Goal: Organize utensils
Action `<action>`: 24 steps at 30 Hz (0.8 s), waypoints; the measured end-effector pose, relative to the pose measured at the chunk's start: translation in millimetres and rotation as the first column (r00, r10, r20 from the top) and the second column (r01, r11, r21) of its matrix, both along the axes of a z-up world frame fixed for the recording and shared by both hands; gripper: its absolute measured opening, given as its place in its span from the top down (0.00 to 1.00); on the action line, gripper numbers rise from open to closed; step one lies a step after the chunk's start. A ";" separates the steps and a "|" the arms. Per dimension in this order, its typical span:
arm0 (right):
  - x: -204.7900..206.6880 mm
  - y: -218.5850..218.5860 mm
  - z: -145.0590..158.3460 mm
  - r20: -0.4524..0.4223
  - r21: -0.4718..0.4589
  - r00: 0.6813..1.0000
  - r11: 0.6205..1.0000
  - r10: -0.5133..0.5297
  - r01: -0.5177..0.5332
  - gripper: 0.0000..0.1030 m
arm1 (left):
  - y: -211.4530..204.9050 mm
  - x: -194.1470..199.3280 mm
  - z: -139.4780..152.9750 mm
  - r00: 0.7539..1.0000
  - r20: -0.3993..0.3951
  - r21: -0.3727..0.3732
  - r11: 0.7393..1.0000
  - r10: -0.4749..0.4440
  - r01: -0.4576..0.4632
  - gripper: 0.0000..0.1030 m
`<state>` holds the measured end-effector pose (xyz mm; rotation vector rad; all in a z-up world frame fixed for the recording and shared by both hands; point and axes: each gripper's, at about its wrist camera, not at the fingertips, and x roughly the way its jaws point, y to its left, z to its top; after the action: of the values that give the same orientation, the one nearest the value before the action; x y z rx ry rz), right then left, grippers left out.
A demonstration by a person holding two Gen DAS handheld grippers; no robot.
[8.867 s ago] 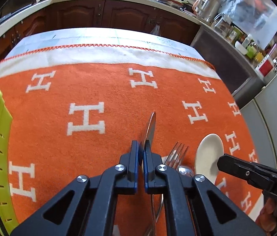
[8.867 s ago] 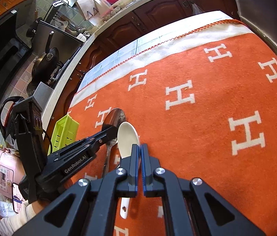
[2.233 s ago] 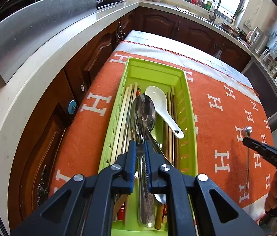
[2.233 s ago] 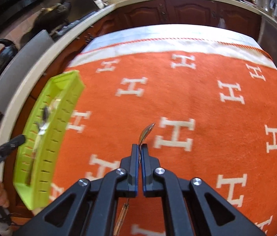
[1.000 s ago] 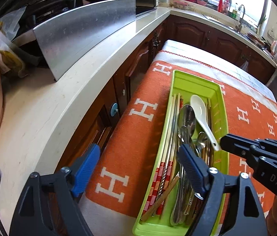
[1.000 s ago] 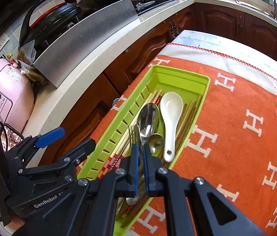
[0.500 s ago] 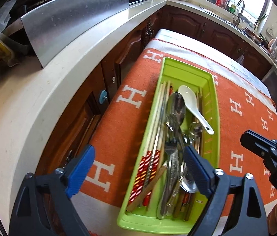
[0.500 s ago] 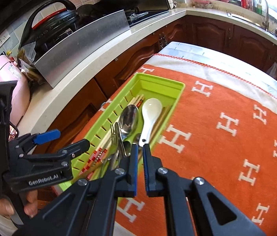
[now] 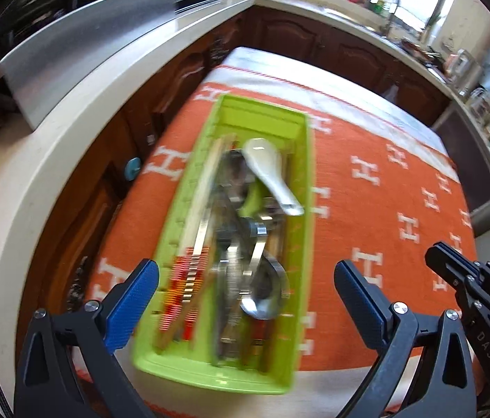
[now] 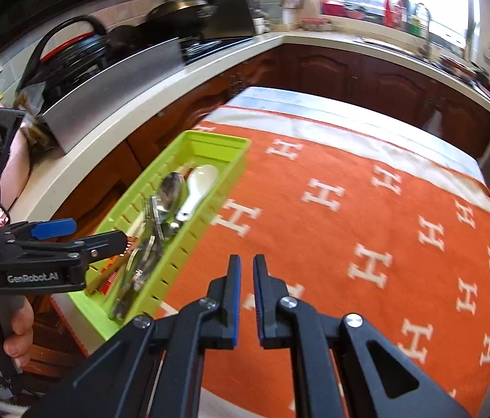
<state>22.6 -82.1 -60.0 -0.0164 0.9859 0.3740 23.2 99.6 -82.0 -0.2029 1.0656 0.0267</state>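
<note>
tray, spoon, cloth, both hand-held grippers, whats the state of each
tray: full of utensils, at the cloth's left edge
white spoon: lying on top in the tray
cloth: spread flat, no utensils left on it
left hand-held gripper: jaws wide, just been opening, nothing between
right hand-held gripper: nearly shut, narrow gap, holding nothing

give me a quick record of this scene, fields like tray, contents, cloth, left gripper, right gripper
tray: green tray at the left edge of the cloth
contents: white spoon, metal spoons, chopsticks; blurred
cloth: orange cloth, no utensils seen on it
left gripper: left gripper wide open, jaws just opened, above the tray, holding nothing
right gripper: right gripper nearly closed, empty, over the cloth
</note>
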 end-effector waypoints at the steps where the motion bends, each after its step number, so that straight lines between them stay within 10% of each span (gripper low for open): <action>1: -1.9 -6.9 2.0 0.003 0.003 1.000 1.000 -0.021 0.021 0.93 | -8.9 -0.1 2.8 1.000 0.009 0.002 1.000 -0.014 0.014 0.02; 7: -13.4 -47.5 19.2 0.030 0.017 0.985 0.985 -0.173 0.172 0.91 | -61.6 3.2 21.3 0.993 0.051 0.068 0.993 -0.103 0.100 0.01; 12: -21.5 -76.2 34.0 0.066 0.031 0.957 0.959 -0.282 0.281 0.63 | -91.4 8.4 41.6 0.986 0.093 0.089 0.987 -0.139 0.131 0.01; 24: -34.6 -97.2 63.4 0.144 0.031 0.938 0.949 -0.316 0.315 0.53 | -127.2 0.4 63.0 0.978 0.109 0.107 0.981 -0.176 0.165 0.01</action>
<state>-12.0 -179.3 3.4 0.1187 0.8236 0.0790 23.6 -27.6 -19.1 -0.0238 0.9581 -0.0872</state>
